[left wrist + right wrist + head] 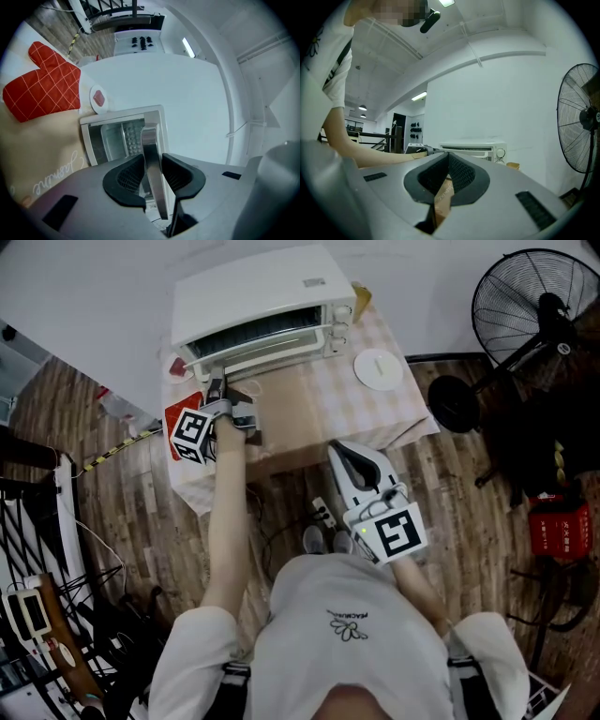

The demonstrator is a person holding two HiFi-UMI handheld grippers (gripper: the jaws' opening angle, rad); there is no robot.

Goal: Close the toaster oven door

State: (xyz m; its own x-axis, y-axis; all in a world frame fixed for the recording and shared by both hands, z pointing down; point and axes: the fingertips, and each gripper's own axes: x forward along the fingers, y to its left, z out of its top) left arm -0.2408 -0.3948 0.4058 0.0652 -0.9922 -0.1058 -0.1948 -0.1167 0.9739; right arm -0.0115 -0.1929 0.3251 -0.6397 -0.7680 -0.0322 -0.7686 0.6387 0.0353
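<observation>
Clamping toaster oven door handle point(151, 140), left hand-held gripper point(217, 387); right hand-held gripper point(447, 158) closed; "Jasmine" mat point(44, 164).

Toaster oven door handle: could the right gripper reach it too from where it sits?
Probably yes. The right gripper hangs back at the table's near edge with nothing standing between it and the oven; the left gripper clamps the door handle toward the oven's left side.

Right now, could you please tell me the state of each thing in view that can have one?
White toaster oven's glass door: partly open.
Left claw: shut on the door's metal handle.
Right claw: shut, empty.
Red quilted oven mitt: lying flat beside the oven.
Black pedestal fan: blades look still.
</observation>
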